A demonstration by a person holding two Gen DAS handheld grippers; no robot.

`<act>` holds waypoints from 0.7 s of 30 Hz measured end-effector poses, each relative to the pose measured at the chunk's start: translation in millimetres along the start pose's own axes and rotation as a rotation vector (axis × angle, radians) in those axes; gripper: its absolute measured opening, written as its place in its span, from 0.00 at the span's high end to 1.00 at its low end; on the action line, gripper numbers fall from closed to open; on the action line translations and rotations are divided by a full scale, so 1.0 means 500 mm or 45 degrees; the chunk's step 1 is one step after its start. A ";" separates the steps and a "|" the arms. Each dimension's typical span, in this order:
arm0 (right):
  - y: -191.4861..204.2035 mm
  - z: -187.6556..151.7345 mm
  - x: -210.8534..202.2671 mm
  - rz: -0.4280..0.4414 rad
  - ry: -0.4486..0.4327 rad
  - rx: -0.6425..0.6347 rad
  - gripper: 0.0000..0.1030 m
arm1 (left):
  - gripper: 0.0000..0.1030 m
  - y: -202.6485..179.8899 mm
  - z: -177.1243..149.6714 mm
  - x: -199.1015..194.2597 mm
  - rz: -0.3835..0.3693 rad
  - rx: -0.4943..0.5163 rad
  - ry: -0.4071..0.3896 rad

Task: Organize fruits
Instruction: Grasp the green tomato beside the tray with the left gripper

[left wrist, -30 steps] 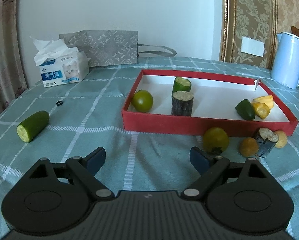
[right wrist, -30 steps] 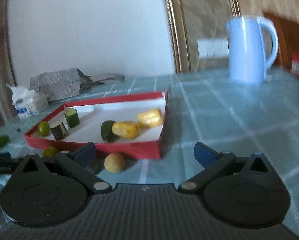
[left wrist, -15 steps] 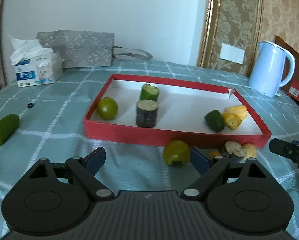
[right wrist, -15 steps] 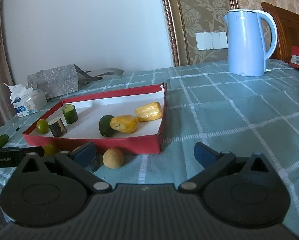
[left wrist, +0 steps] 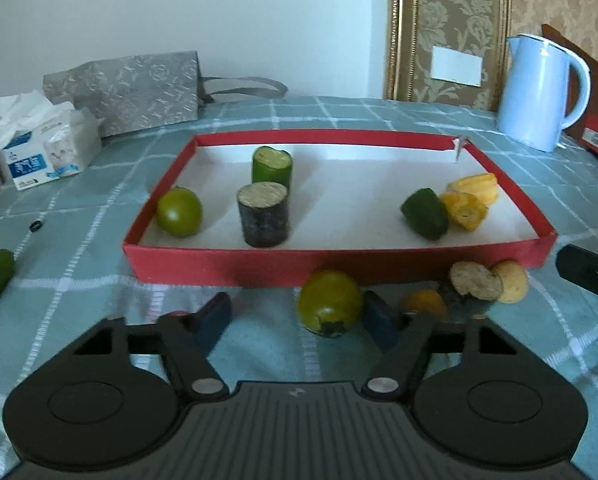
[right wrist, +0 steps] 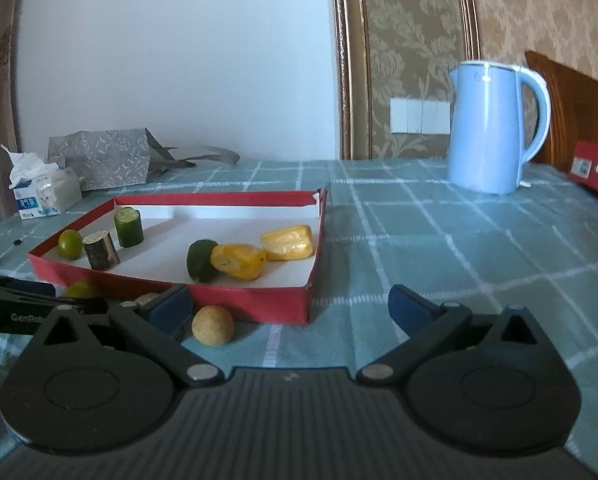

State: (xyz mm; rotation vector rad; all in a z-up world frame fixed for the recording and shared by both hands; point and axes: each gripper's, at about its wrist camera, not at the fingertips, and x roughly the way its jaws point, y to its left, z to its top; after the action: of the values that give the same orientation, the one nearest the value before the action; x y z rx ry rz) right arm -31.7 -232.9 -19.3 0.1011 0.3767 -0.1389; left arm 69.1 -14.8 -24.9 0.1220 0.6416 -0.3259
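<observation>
Checked green cloth covers the table, with the red tray [left wrist: 331, 268] at centre frame. Low in the left wrist view, the left gripper [left wrist: 299, 316] has just been closing around a green fruit [left wrist: 329, 302] (right pad touching, left pad apart). Right gripper [right wrist: 291, 308] gapes wide, holding nothing.

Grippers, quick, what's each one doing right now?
Left gripper: closing around the green fruit, left pad not touching yet.
Right gripper: open, empty.
</observation>
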 end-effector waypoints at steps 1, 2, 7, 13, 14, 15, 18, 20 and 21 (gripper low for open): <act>0.000 0.000 0.000 0.005 0.005 0.000 0.00 | 0.37 -0.003 -0.001 0.000 0.003 0.014 -0.002; -0.001 0.000 0.001 0.013 0.010 0.004 0.00 | 0.37 -0.006 -0.003 0.001 0.011 0.028 -0.005; 0.000 0.000 0.005 0.031 0.033 0.010 0.00 | 0.43 -0.012 -0.005 0.001 0.003 0.051 -0.017; 0.007 -0.002 0.004 0.039 0.030 -0.012 0.00 | 0.64 -0.024 -0.011 -0.006 -0.026 0.096 -0.037; 0.008 -0.002 0.004 0.039 0.029 -0.015 0.00 | 0.68 -0.028 -0.012 -0.008 -0.029 0.108 -0.042; 0.008 -0.002 0.004 0.041 0.028 -0.018 0.00 | 0.68 -0.030 -0.014 -0.009 -0.023 0.116 -0.045; 0.011 -0.003 0.002 0.058 0.027 -0.033 0.00 | 0.68 -0.026 -0.015 -0.011 -0.026 0.107 -0.048; 0.015 -0.004 -0.001 0.064 0.023 -0.053 0.00 | 0.68 -0.020 -0.015 -0.012 -0.024 0.088 -0.047; 0.017 -0.003 -0.001 0.065 0.024 -0.064 0.00 | 0.68 -0.016 -0.016 -0.013 -0.022 0.078 -0.048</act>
State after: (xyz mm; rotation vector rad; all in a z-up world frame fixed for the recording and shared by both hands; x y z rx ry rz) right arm -31.5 -224.3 -20.1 0.0622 0.3959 -0.0776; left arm 57.0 -19.2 -27.4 0.1690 0.5961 -0.3642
